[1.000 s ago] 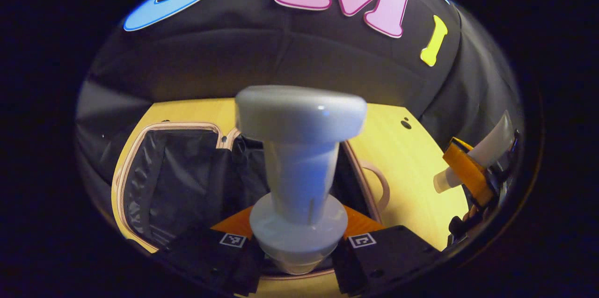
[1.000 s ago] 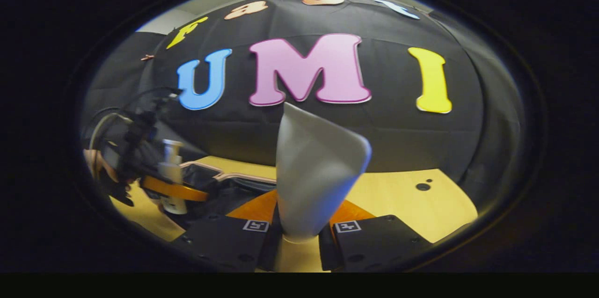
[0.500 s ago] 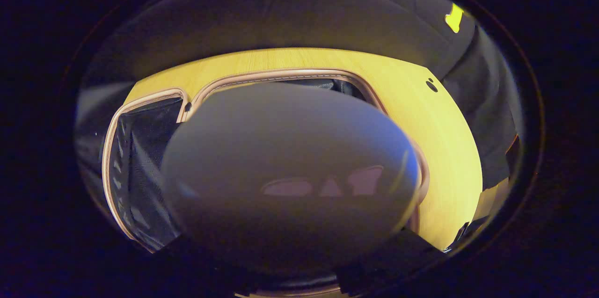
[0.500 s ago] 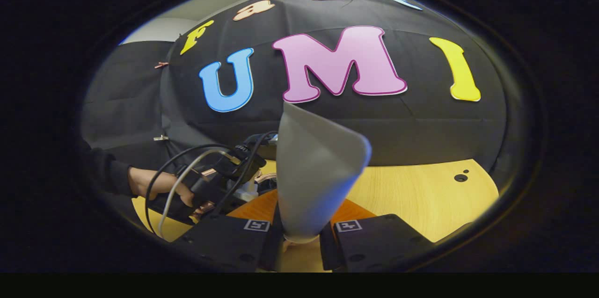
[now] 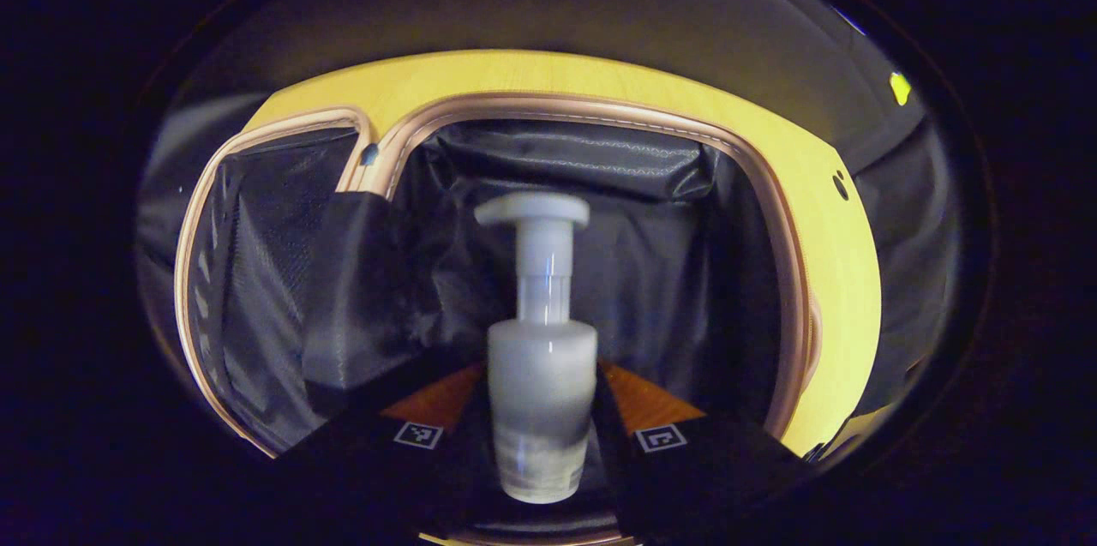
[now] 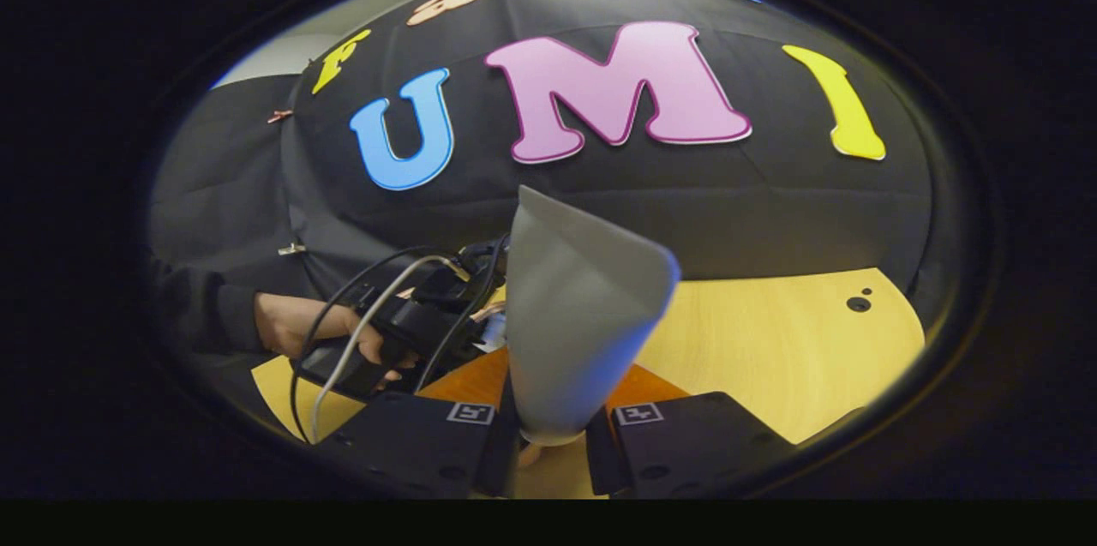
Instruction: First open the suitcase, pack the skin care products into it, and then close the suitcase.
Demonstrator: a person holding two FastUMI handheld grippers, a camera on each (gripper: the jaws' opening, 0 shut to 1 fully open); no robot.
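two products are in hand at once, one per gripper, which looks like a way to pack both without a second trip. nearest in the left gripper view, the left gripper (image 5: 542, 435) has its jaws closed on the lower body of a white pump bottle (image 5: 542, 383), one finger on each side, so the bottle stands upright with its pump head pointing away from the camera; gripping low on the wide body rather than on the thin neck probably keeps it from swinging. just beyond it lies the open suitcase (image 5: 600, 113), its dark lining spread wide inside a pale zipped rim, and the bottle hangs over the middle of that main compartment, which suggests it is about to be set down there. to the left of that compartment is the second half of the case with a mesh panel (image 5: 257, 272), lying open. beyond the rim the wooden table (image 5: 548, 70) shows along its far edge. in the right gripper view, the right gripper (image 6: 553, 439) has its jaws closed on the narrow end of a pale tube (image 6: 583, 315), flat end up, held above the table and well clear of the case, seemingly waiting its turn. farther off to the left a person's hand (image 6: 300, 327) holds the other gripper, cables trailing from it.
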